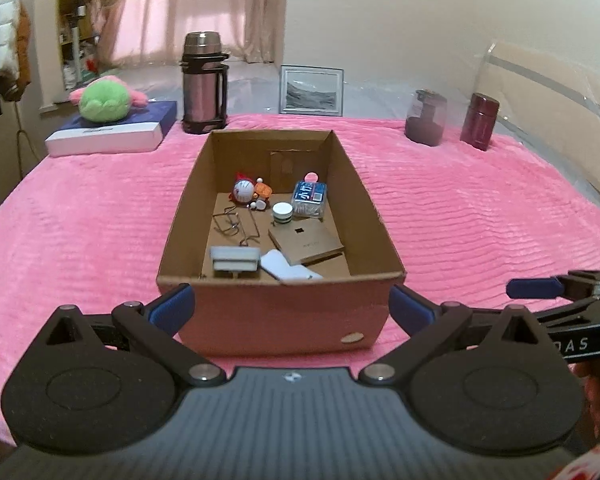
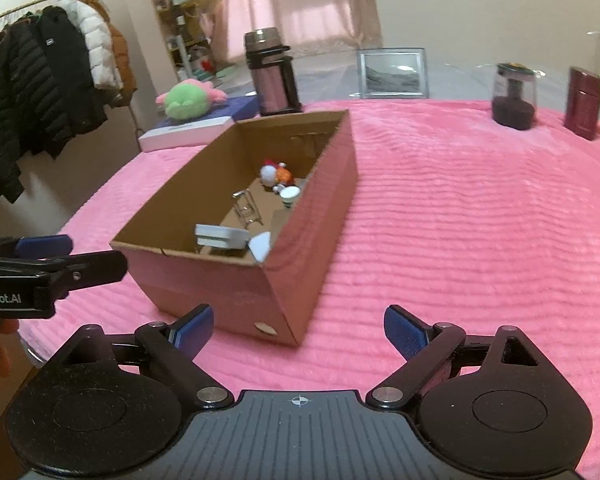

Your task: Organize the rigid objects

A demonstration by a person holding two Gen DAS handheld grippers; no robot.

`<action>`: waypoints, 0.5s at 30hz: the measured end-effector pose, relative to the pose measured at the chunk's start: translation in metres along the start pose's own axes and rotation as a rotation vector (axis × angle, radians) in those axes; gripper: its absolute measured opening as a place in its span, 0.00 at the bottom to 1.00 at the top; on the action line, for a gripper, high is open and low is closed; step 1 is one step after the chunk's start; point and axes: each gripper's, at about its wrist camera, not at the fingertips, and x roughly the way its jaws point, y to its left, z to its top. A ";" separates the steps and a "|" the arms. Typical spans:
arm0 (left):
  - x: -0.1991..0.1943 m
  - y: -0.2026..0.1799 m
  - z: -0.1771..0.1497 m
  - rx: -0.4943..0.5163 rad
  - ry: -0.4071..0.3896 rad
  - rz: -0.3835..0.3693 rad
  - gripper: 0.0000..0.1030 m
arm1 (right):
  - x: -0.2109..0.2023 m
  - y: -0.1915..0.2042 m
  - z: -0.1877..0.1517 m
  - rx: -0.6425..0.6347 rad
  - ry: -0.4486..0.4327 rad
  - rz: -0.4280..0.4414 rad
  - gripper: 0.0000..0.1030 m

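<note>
A: Surface first. What does the pink blanket (image 1: 480,216) look like?

B: Plush, ribbed in fine horizontal ridges, covering the whole work area. On it stands an open cardboard box (image 1: 278,312), rectangular, plain brown corrugated walls, with a small round sticker low on its near face.

A: Contents?

B: Seen from the left wrist view: a round-headed toy figure (image 1: 245,192) in white and red at the far end, a clear plastic tub (image 1: 310,199) with a blue label beside it, and a small round jar (image 1: 282,213) with a white lid in front of that tub. A bent wire piece (image 1: 236,222) lies flat on the box floor. Nearer: a flat brown square booklet (image 1: 306,242), a white folded item (image 1: 290,271) and a pale grey rectangular block (image 1: 236,259) against the near wall.

A: Outside the box?

B: A tall metal flask (image 1: 204,82) with a dark handle frame, upright behind the box. A green and pink plush toy (image 1: 104,100) sits on a flat white-and-navy case (image 1: 112,130). A framed picture (image 1: 312,90) leans at the back. To the right, a dark glass jar (image 1: 426,118) and a maroon cylinder (image 1: 480,120), both upright.

A: Grippers?

B: Left gripper (image 1: 292,308) spread wide, empty, blue pads either side of the box's near wall without touching. Right gripper (image 2: 298,330) also wide and empty, over the blanket near the box's right corner.
</note>
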 end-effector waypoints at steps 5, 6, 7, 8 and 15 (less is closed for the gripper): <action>-0.012 -0.005 -0.017 -0.029 0.000 0.016 0.97 | -0.011 -0.006 -0.016 0.041 -0.012 -0.022 0.87; -0.014 -0.006 -0.019 -0.029 0.001 0.024 0.97 | -0.014 -0.007 -0.019 0.052 -0.017 -0.019 0.87; -0.016 -0.007 -0.021 -0.031 0.002 0.032 0.97 | -0.016 -0.008 -0.021 0.056 -0.017 -0.022 0.87; -0.018 -0.008 -0.024 -0.033 0.003 0.037 0.97 | -0.018 -0.009 -0.024 0.056 -0.017 -0.028 0.87; -0.024 -0.017 -0.042 -0.041 0.034 0.055 0.97 | -0.029 -0.011 -0.036 0.068 -0.016 -0.043 0.87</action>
